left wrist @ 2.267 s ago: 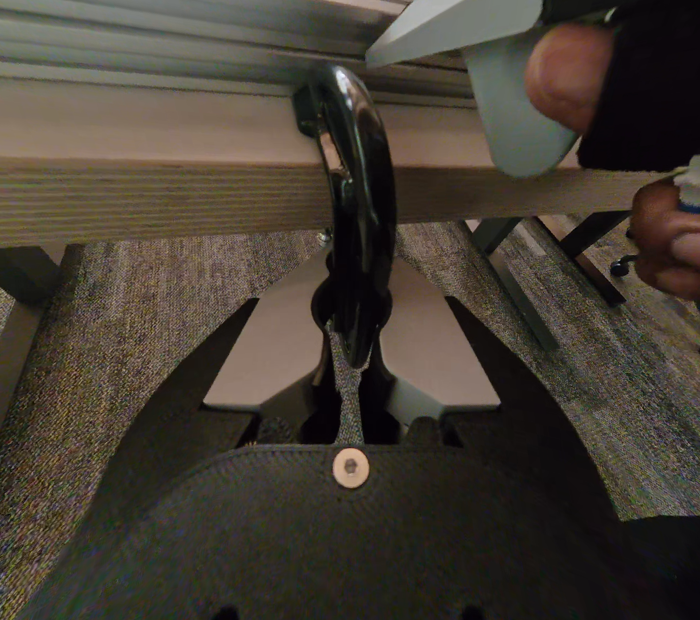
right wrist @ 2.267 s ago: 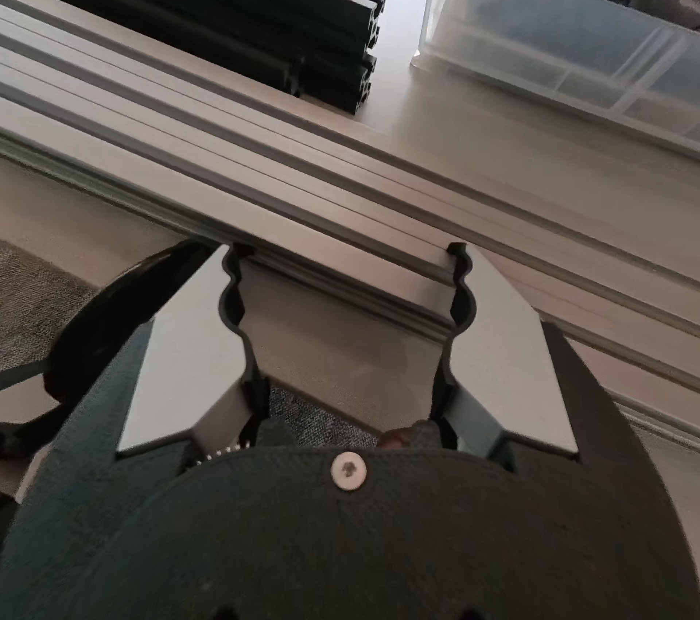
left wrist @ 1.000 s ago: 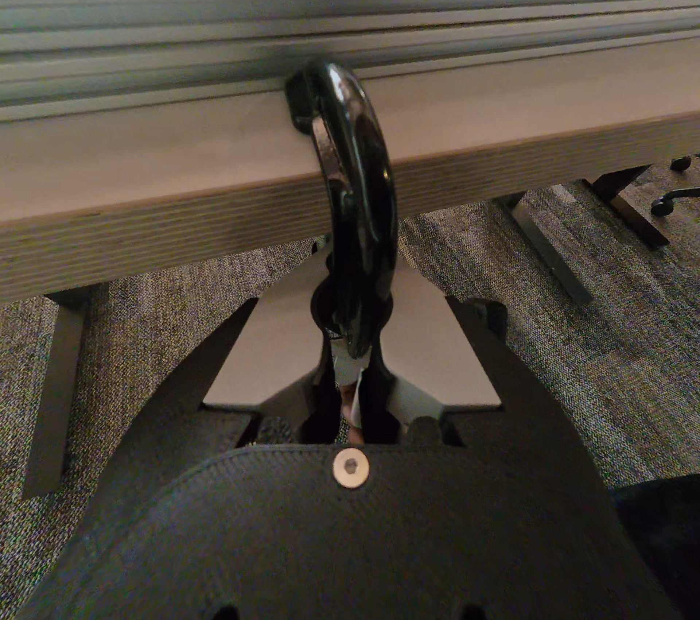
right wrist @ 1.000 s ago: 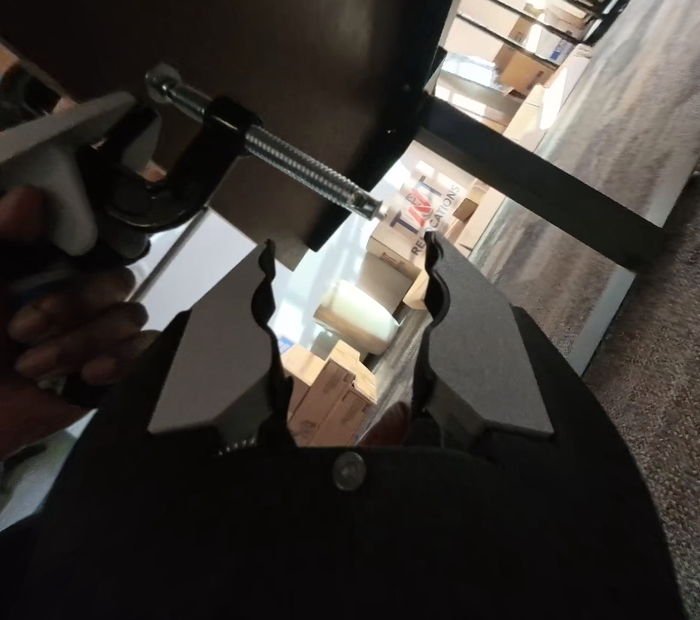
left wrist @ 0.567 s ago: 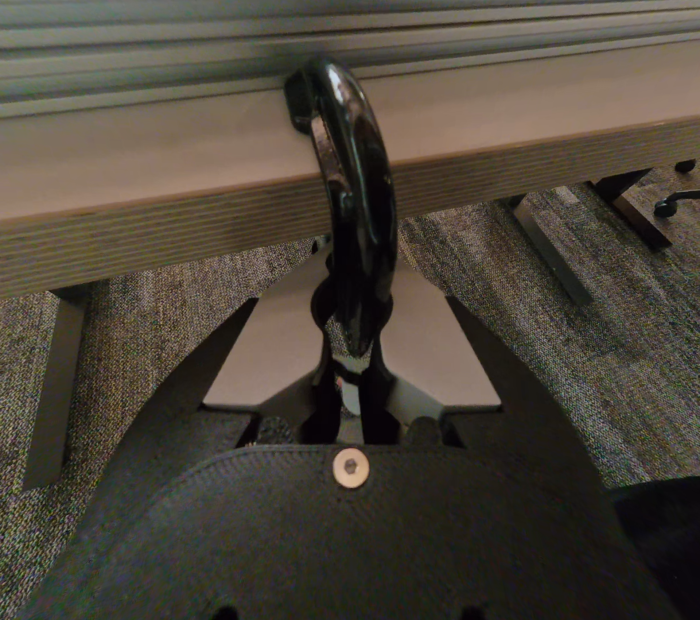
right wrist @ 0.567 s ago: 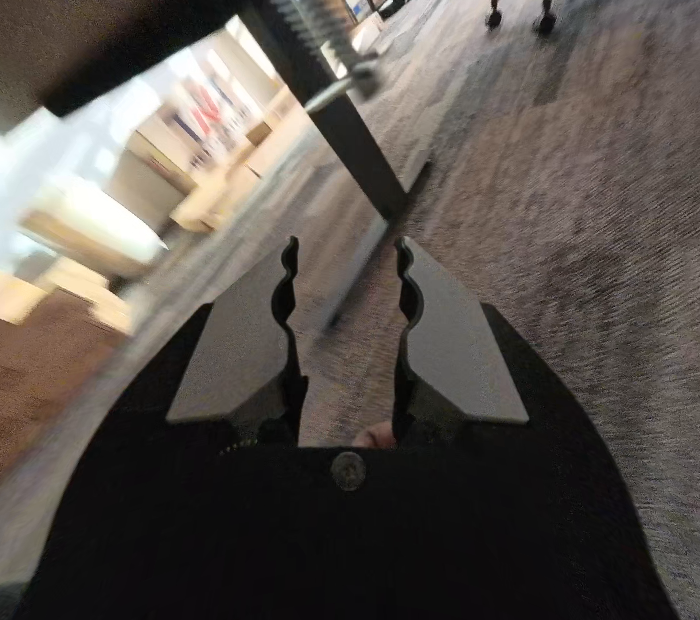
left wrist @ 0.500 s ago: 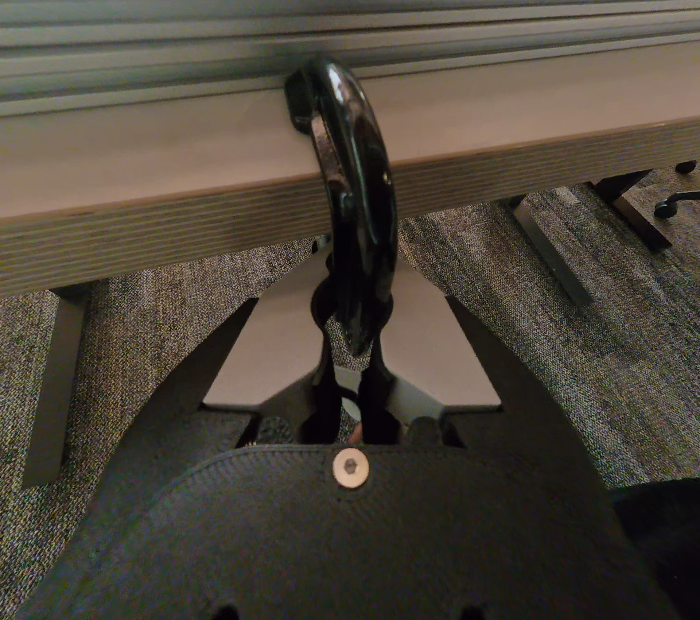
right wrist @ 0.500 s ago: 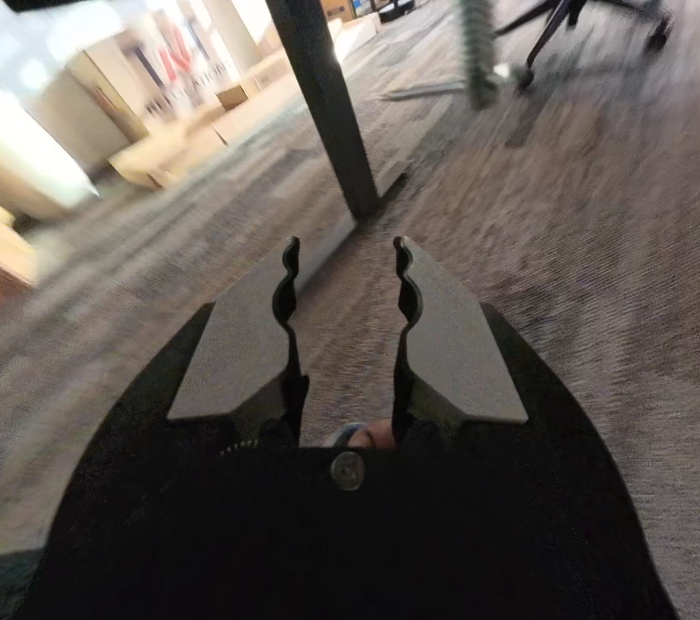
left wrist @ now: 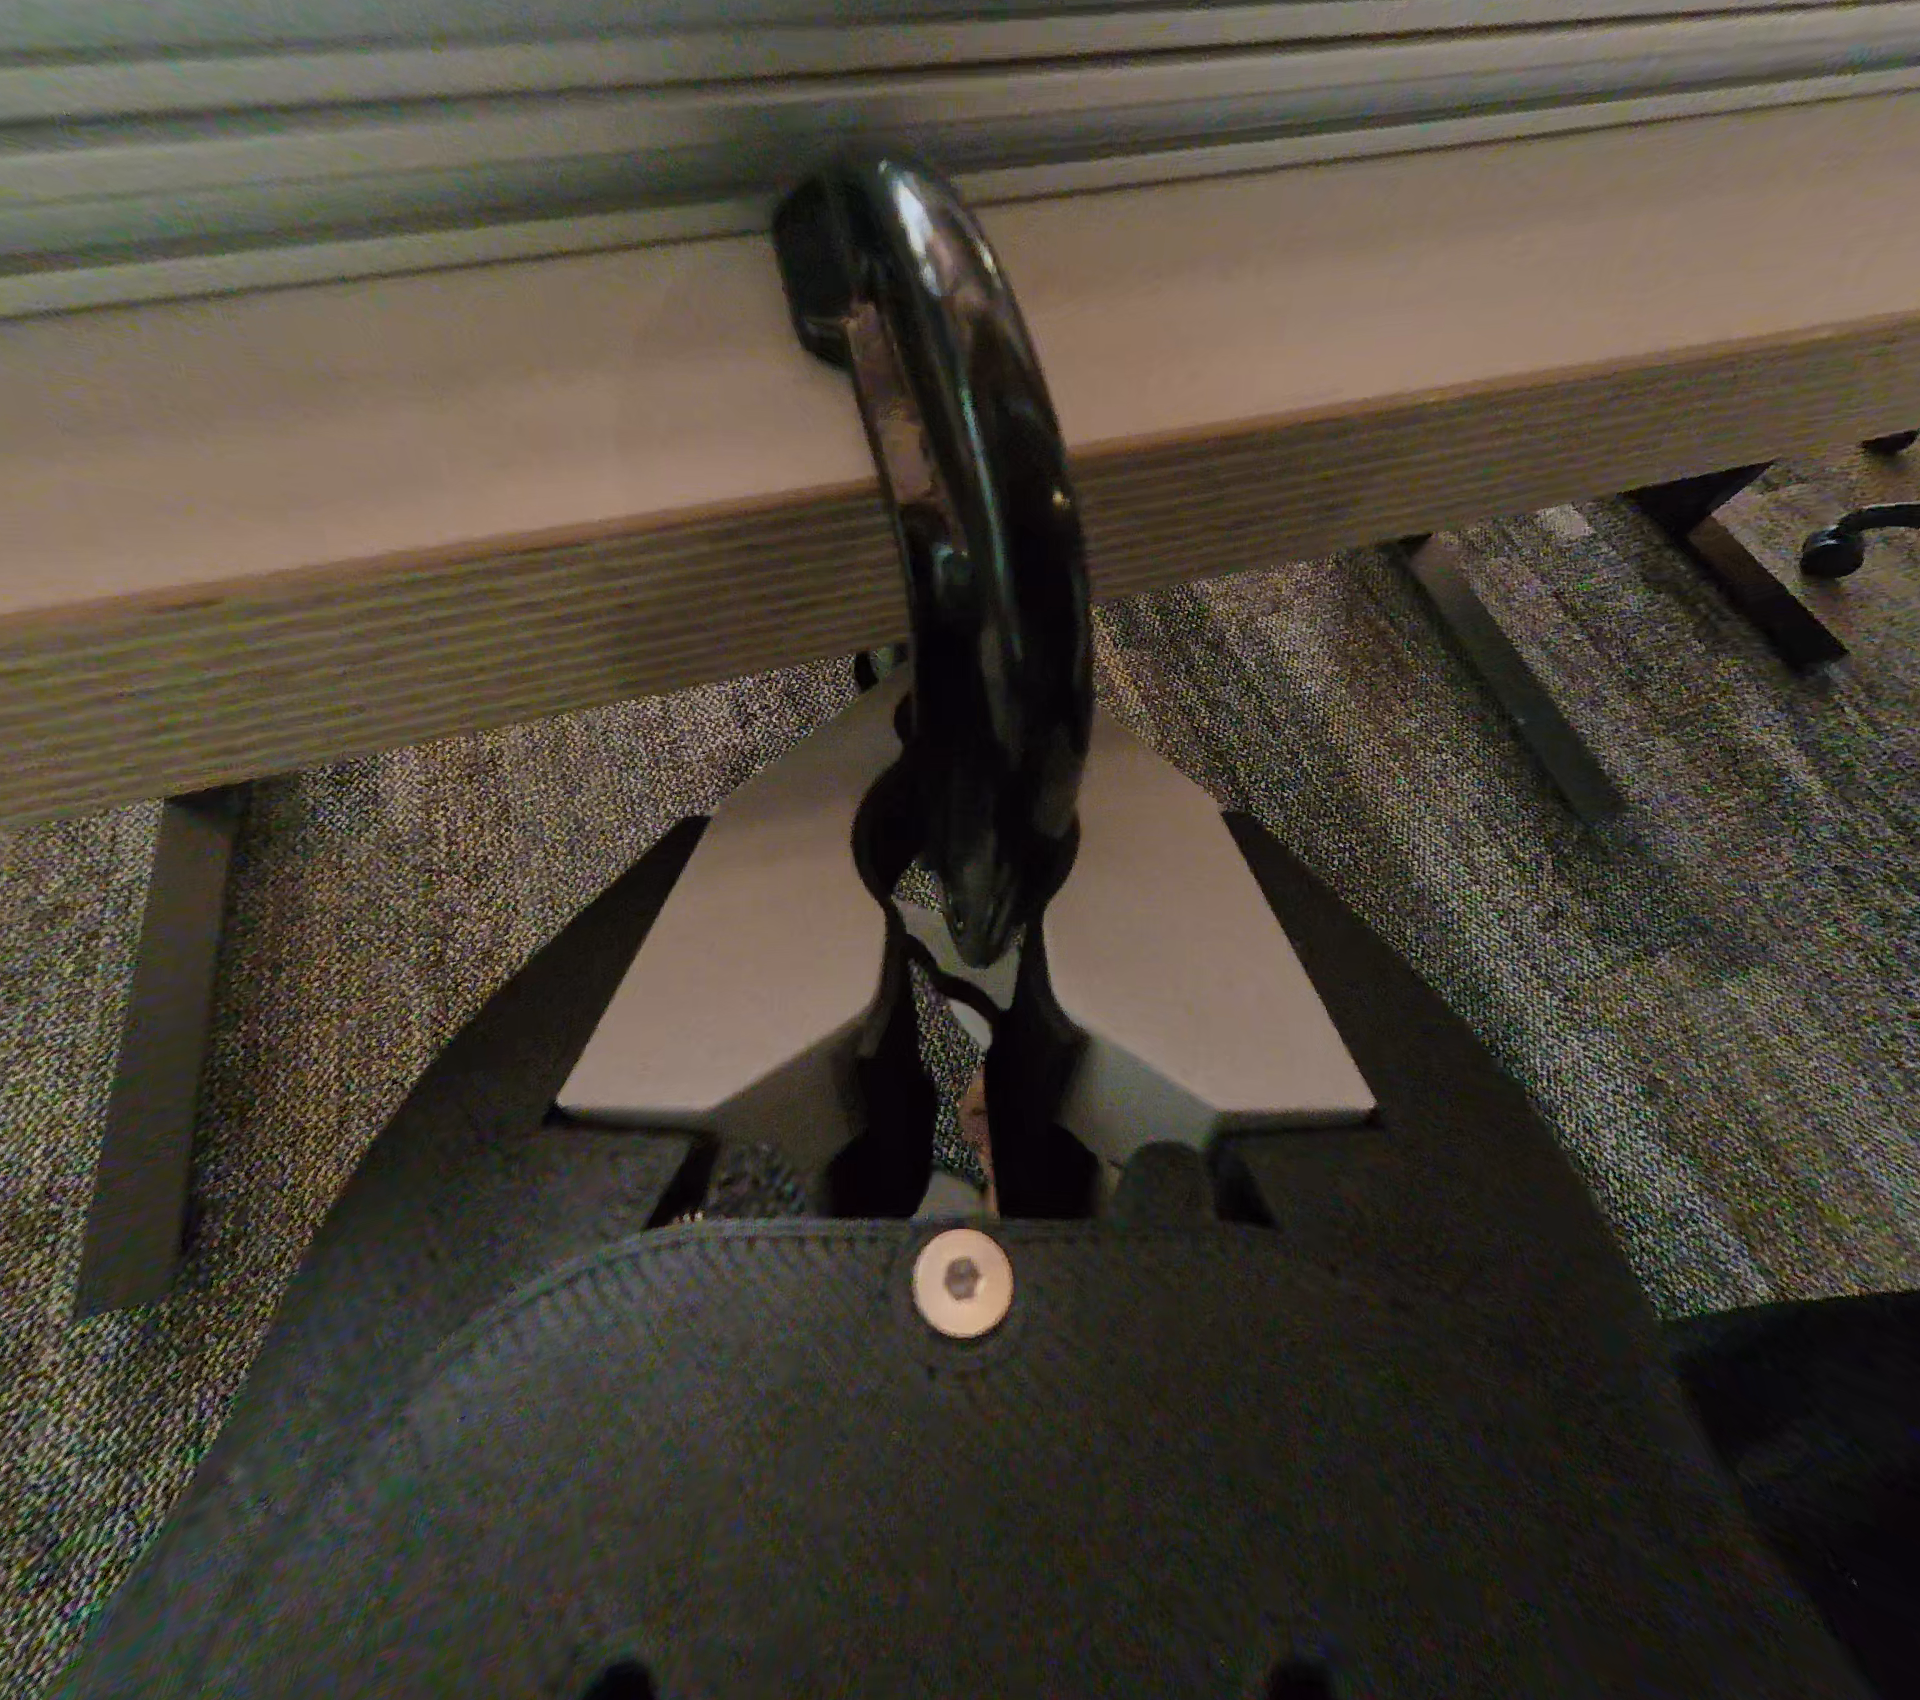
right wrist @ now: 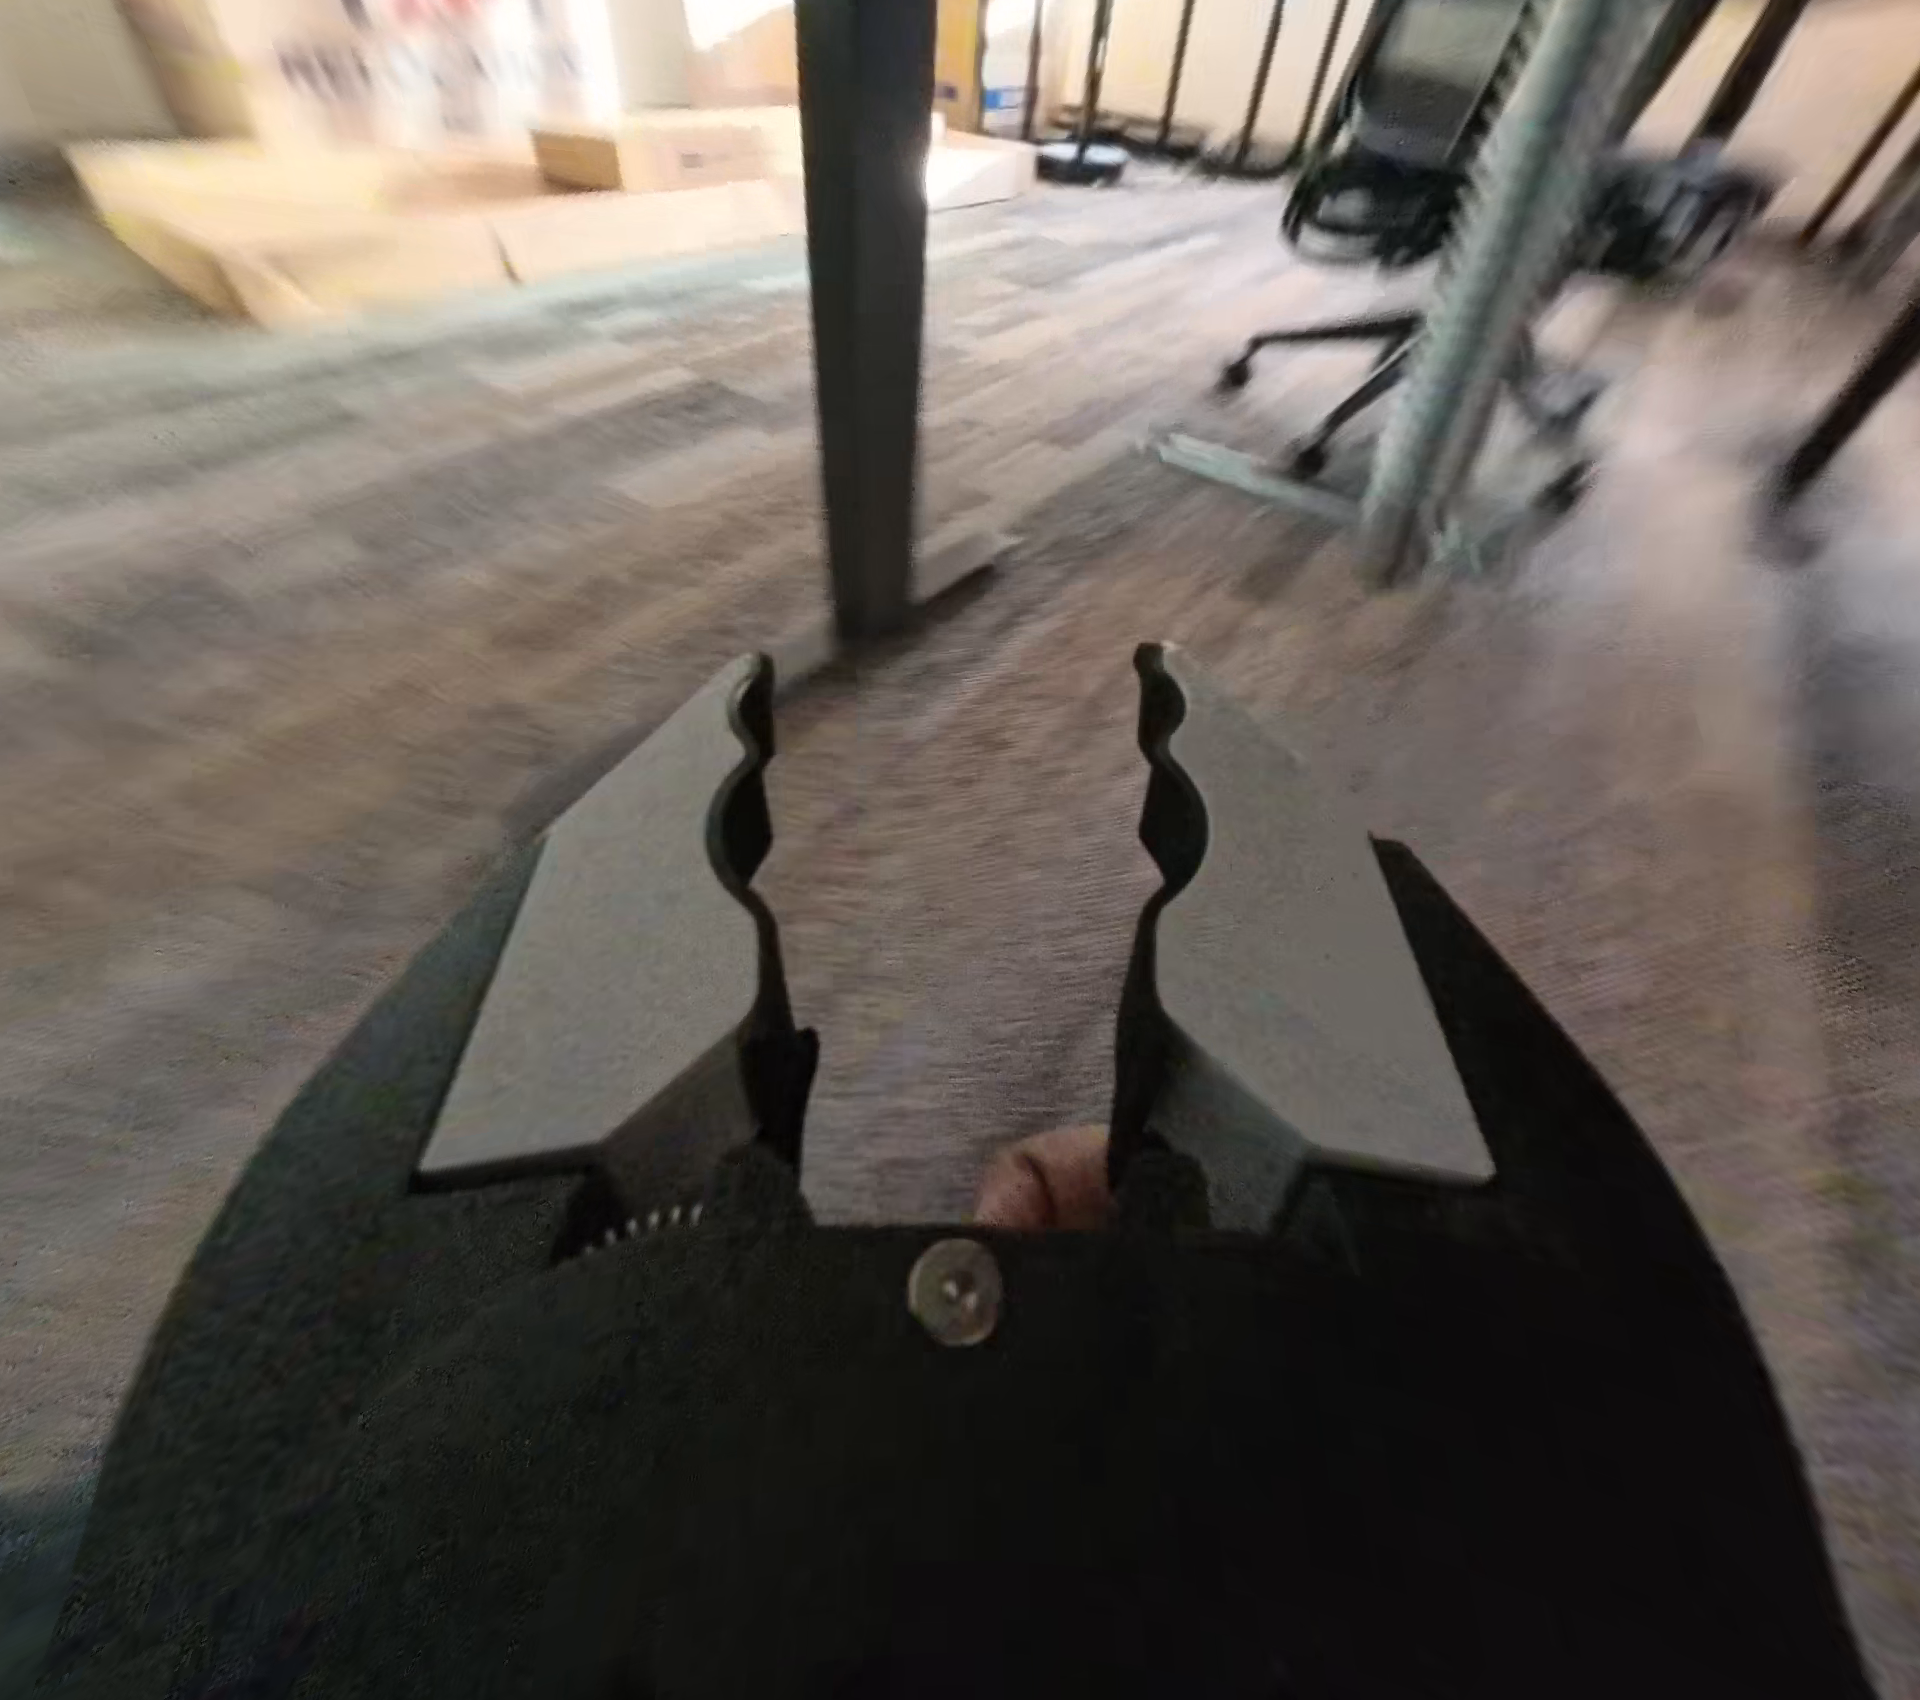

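My left gripper (left wrist: 971, 803) is shut on the lower part of a glossy black C-clamp (left wrist: 961, 507). The clamp hooks over the front edge of a wooden table (left wrist: 520, 611), and its upper jaw rests against a silver aluminium rail (left wrist: 623, 123) on the tabletop. My right gripper (right wrist: 951, 684) is open and empty, below the table, facing along the carpet. The clamp's threaded screw (right wrist: 1475, 248) hangs down blurred at the upper right of the right wrist view, with its cross bar (right wrist: 1247, 471) at the bottom end, apart from the right fingers.
A dark table leg (right wrist: 862, 279) stands straight ahead of the right gripper. Office chairs (right wrist: 1455, 123) and cardboard boxes (right wrist: 623, 164) stand farther off on the grey carpet (left wrist: 1558, 819). Dark table feet (left wrist: 1507, 674) lie on the floor to the right.
My right gripper dropped from above the tabletop to under the table, swung level, and opened a little wider. The left gripper kept its hold on the clamp and barely moved.
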A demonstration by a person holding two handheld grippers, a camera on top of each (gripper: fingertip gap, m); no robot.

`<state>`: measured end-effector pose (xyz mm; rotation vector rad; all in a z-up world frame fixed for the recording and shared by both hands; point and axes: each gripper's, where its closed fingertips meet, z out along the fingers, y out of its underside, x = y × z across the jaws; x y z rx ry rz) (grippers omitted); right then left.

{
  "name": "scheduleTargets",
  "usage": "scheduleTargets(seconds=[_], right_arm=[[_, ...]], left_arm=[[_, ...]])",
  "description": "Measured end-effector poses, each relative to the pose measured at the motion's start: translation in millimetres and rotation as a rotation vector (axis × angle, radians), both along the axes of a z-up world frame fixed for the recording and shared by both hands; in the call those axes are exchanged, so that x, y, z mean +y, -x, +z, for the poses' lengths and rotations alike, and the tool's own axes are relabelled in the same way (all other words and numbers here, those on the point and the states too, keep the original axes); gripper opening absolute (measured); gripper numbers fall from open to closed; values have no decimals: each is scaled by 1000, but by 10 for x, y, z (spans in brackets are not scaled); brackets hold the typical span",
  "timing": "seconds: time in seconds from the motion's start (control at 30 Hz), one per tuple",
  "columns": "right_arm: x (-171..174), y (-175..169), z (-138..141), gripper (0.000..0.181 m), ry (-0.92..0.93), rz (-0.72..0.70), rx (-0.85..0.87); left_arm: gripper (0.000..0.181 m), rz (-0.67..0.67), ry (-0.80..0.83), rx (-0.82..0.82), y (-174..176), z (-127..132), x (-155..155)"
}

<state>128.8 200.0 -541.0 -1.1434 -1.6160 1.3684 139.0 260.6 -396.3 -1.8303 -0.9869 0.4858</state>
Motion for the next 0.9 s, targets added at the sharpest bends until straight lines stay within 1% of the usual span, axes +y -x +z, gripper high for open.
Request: scheduleTargets(seconds=[0.07,0.13,0.17,0.2,0.23,0.3,0.33,0.47,0.53,0.6,0.73,0.83,0.9], right_arm=[[63,20,-13,75,402,26,-107],[188,72,92,75,827,91,-144],[248,88,169,75,995,149,-137],[284,90,243,76,1112,221,-124],[286,77,309,75,1179,300,-112],[222,57,364,75,1194,421,-106],[199,70,355,76,1177,442,-103],[275,178,346,80,1211,424,-37],[319,208,398,81,1245,431,13],[336,196,496,79,1293,472,65],[364,116,680,68,1409,564,131],[436,49,698,58,1494,599,149],[489,-39,691,50,1564,653,149]], left_arm=[[17,-3,0,-2,-3,1,-3],[17,-4,-2,-2,-5,2,-2],[17,-5,-2,-2,-5,1,0],[17,-6,-2,-3,-5,1,-1],[17,-8,-1,-3,-5,1,0],[16,-11,3,-4,-6,-1,-3],[17,-12,5,-4,-6,-2,-4],[16,-15,-4,-14,-10,-6,7],[16,-16,-8,-20,-12,-7,13],[16,-15,-8,-23,-11,-10,17],[17,-15,-14,-33,-15,-14,28],[16,-6,-12,-34,-13,-16,30],[16,0,-12,-33,-14,-15,35]])
